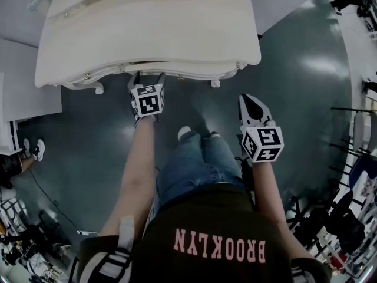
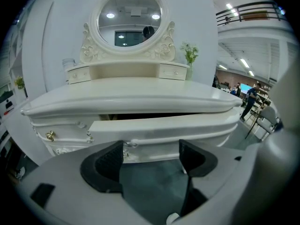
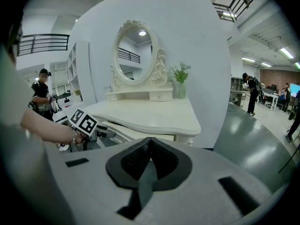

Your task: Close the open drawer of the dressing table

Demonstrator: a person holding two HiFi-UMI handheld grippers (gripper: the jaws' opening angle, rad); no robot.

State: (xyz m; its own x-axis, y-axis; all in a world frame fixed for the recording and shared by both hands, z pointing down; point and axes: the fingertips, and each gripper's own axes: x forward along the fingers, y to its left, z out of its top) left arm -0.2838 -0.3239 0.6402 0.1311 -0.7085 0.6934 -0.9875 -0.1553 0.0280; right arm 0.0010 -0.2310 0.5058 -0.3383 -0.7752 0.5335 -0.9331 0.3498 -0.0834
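so the left gripper [image 1: 147, 78], jaws apart and empty, sits just short of the drawer [image 2: 164, 125] sticking out crosswise under the dressing table [image 1: 147, 22] top, maybe touching, while the pinched-together right gripper [image 1: 250, 104] hangs farther back.

The grey-green floor [image 1: 306, 99] is glossy and catches the ceiling lights. At its left edge a pair of white sneakers [image 1: 32, 149] shows, with a thin black cable [image 1: 50, 202] trailing nearer. Black stands [image 1: 347, 158] crowd the right side. A small green plant [image 2: 190, 57] stands far right against the white wall [image 2: 61, 32]. A balcony railing [image 2: 248, 11] runs high on the right.
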